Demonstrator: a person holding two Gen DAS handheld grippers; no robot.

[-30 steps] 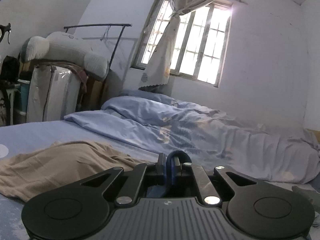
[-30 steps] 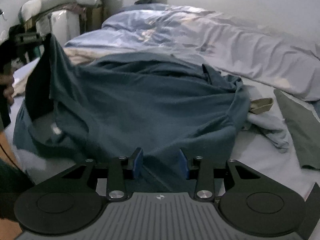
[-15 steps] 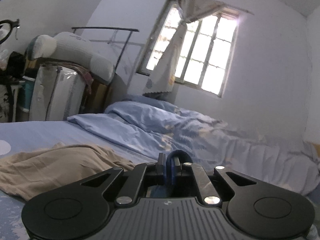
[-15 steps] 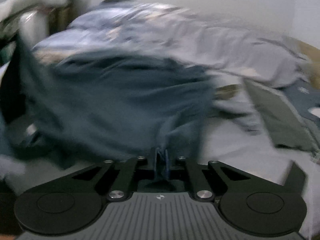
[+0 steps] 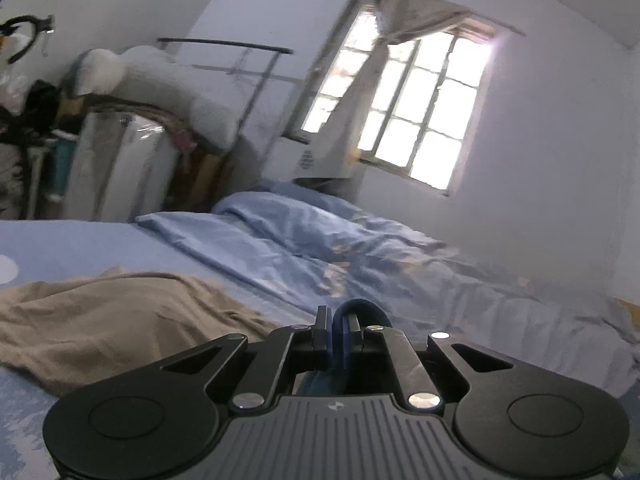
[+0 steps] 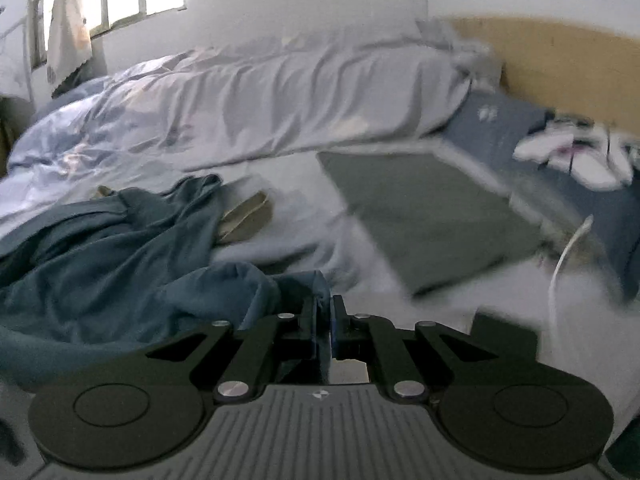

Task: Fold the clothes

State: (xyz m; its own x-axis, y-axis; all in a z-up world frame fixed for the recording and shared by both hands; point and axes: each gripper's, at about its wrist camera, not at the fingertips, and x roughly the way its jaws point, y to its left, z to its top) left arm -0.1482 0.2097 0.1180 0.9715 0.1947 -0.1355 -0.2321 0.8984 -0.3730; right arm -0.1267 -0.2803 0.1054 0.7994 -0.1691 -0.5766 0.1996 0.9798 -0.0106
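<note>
The right gripper (image 6: pixel 325 312) is clamped on the blue shirt (image 6: pixel 100 256), which trails off to its left across the bed (image 6: pixel 304 200), while the left gripper (image 5: pixel 338 322) pinches another blue fold.

You are in a lived-in bedroom of a home. A wide bed (image 6: pixel 304 184) with a pale sheet fills most of your view, a rumpled light-blue duvet (image 5: pixel 320 248) heaped along its far side and a wooden headboard (image 6: pixel 560 64) at one end. Behind it you see a multi-pane window (image 5: pixel 416 104) with a tied-back patterned curtain (image 5: pixel 344 120), white plastered walls (image 5: pixel 560 140), and a big white plush toy (image 5: pixel 160 80) lying on stacked storage.
</note>
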